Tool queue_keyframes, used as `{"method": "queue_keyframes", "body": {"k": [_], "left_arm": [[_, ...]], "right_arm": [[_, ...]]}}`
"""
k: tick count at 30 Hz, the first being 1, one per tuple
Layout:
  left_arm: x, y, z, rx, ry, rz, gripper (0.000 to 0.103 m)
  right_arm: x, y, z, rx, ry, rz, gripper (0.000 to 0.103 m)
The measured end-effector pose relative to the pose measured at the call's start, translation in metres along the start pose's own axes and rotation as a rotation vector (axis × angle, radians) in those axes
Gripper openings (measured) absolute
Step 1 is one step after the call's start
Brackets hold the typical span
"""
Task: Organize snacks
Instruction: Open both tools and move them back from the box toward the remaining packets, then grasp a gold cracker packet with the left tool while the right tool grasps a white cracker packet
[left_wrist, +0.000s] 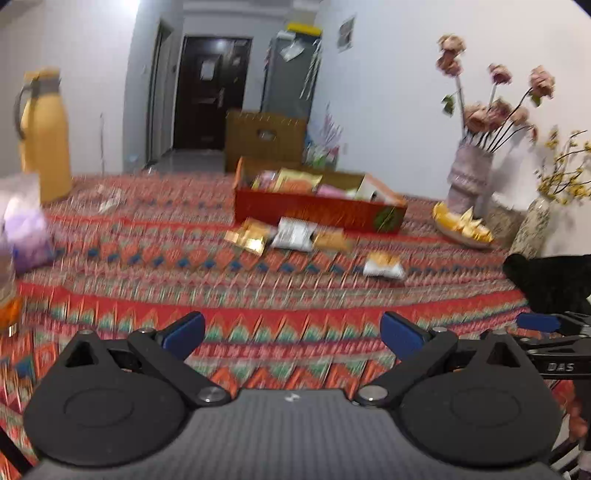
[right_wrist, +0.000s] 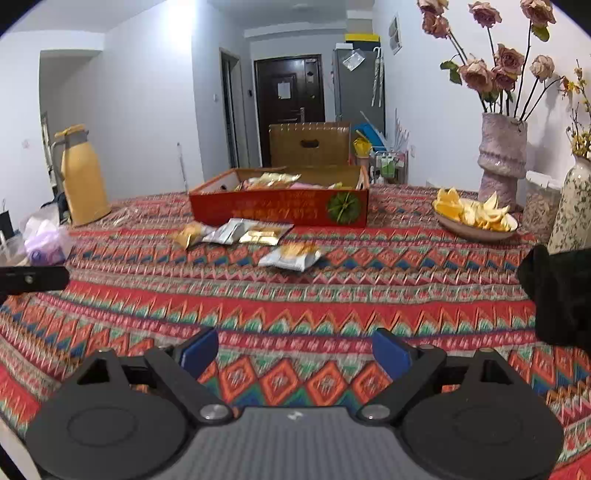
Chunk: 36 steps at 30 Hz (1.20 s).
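Now both hand-held grippers spread, empty, over the table
Left hand-held gripper, right hand-held gripper; four snack packets lie just before the red box

My left wrist cam: low over near edge of patterned tablecloth, facing far doorway, angled down. My right wrist cam: same height, same heading, just right of it. Both well back from red box and loose snack packets. Shared: box, packets, orange-peel plate, rose vase, yellow jug.
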<state>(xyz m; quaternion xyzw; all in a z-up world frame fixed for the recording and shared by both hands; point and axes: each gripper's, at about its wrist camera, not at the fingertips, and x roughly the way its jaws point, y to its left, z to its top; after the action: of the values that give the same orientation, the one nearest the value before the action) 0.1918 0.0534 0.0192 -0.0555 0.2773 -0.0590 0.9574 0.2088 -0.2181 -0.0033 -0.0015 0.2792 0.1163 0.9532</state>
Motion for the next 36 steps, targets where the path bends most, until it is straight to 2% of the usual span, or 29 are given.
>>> {"method": "queue_keyframes", "body": {"k": [5, 11, 24, 33, 36], "left_arm": [[0.006, 0.011, -0.018, -0.03, 0.054, 0.008, 0.103], [0.017, 0.017, -0.013, -0.013, 0.061, 0.024, 0.103], [0.071, 0.032, 0.027, 0.049, 0.068, 0.054, 0.103], [0.123, 0.033, 0.063, 0.104, 0.011, 0.089, 0.103], [0.147, 0.035, 0.075, 0.127, 0.016, 0.081, 0.103]], "right_arm": [[0.003, 0.008, -0.016, -0.002, 0.043, 0.001, 0.09], [0.013, 0.013, -0.013, -0.002, 0.058, 0.008, 0.09], [0.064, 0.01, 0.026, 0.012, 0.059, 0.027, 0.09], [0.12, 0.011, 0.06, 0.012, 0.076, 0.071, 0.09], [0.14, 0.009, 0.072, 0.022, 0.076, 0.078, 0.09]]}}
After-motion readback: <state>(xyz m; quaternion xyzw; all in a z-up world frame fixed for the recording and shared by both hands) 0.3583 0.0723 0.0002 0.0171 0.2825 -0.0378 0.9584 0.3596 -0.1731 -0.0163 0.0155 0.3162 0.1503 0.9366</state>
